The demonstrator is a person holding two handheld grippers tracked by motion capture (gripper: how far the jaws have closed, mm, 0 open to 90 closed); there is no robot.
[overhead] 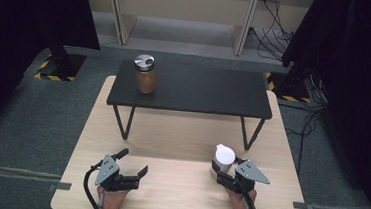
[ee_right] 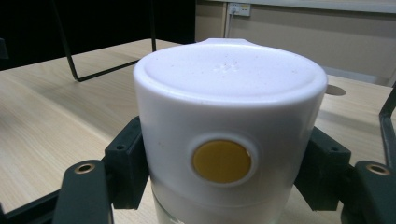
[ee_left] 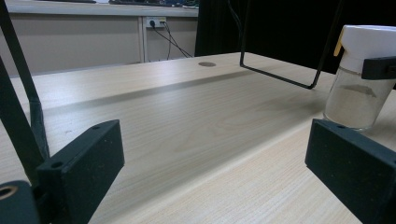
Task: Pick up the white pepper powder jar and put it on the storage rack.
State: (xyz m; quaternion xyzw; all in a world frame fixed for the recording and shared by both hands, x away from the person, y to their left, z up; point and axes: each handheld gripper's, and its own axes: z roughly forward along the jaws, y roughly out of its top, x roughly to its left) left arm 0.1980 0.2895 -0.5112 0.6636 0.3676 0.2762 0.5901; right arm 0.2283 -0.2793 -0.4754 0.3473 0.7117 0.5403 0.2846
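A jar with a white lid (overhead: 223,156) stands on the wooden table (overhead: 171,138) at the front right. My right gripper (overhead: 226,169) is shut on the white-lidded jar (ee_right: 229,140), one black jaw pressed against each side just below the lid. The lid has a round yellow spot on its side. The jar's glass (ee_left: 357,95) holds a pale powder. At the front left my left gripper (overhead: 134,162) rests low over the table, open, with nothing between its jaws (ee_left: 215,163). A second jar (overhead: 146,76), brown inside with a silver lid, stands on the left end of a black raised shelf (overhead: 200,88).
The black shelf stands on thin wire legs (overhead: 122,122) across the back half of the table, with a gap beneath it. Bare wood lies between the two grippers. Dark curtains, cables (overhead: 274,31) and grey floor surround the table.
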